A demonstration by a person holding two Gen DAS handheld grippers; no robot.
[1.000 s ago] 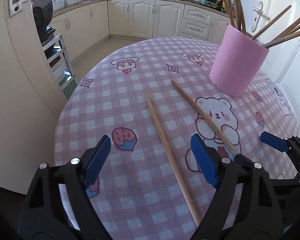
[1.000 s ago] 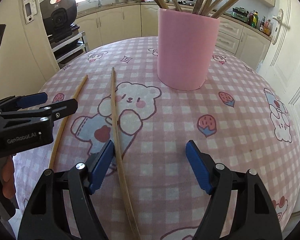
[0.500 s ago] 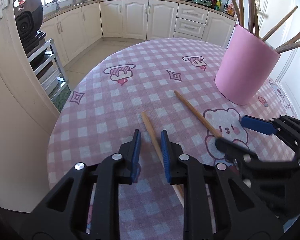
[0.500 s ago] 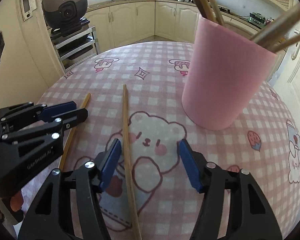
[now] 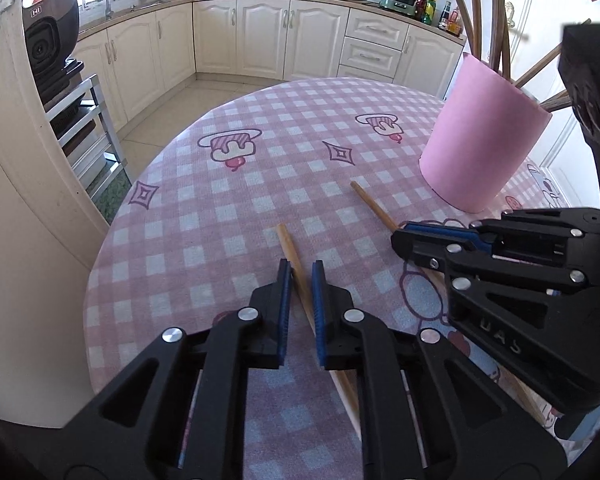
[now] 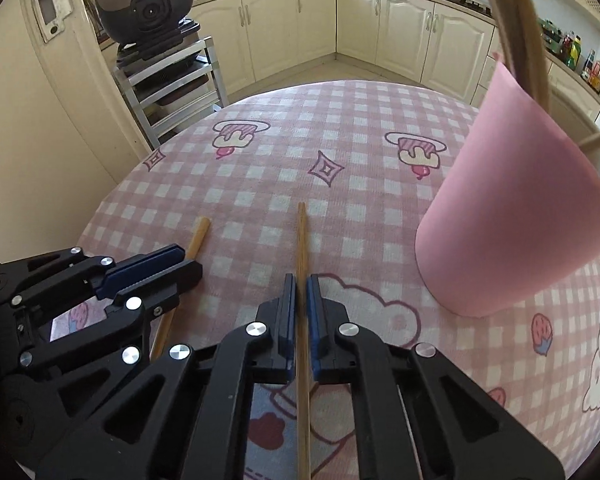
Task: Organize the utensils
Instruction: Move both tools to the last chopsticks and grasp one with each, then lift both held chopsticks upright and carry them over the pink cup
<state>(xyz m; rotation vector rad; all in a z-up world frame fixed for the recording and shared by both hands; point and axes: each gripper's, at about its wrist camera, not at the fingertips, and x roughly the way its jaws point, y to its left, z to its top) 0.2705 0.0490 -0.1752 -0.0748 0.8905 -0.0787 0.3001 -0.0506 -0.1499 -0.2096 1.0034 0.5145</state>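
Observation:
Two wooden chopsticks lie side by side on the pink checked tablecloth (image 5: 220, 200). My left gripper (image 5: 300, 268) has the left chopstick (image 5: 286, 240) between its blue pads; its jaws are closing and the pads press on the stick. My right gripper (image 6: 300, 280) is closing the same way on the right chopstick (image 6: 302, 236), pads tight against it. Each gripper shows in the other view: the right gripper (image 5: 400, 236) and the left gripper (image 6: 190, 260). A pink cup (image 6: 520, 220) with several chopsticks (image 5: 476, 12) stands to the right.
The round table's edge (image 5: 100, 248) curves close on the left, beside a cream pillar. A rice cooker (image 6: 148, 0) sits on a metal rack (image 6: 168, 76) beyond it. Cream kitchen cabinets (image 5: 292, 40) line the back wall.
Both grippers went from wide open to closed, each around its chopstick. The right gripper slid forward along its stick, nearer the pink cup.

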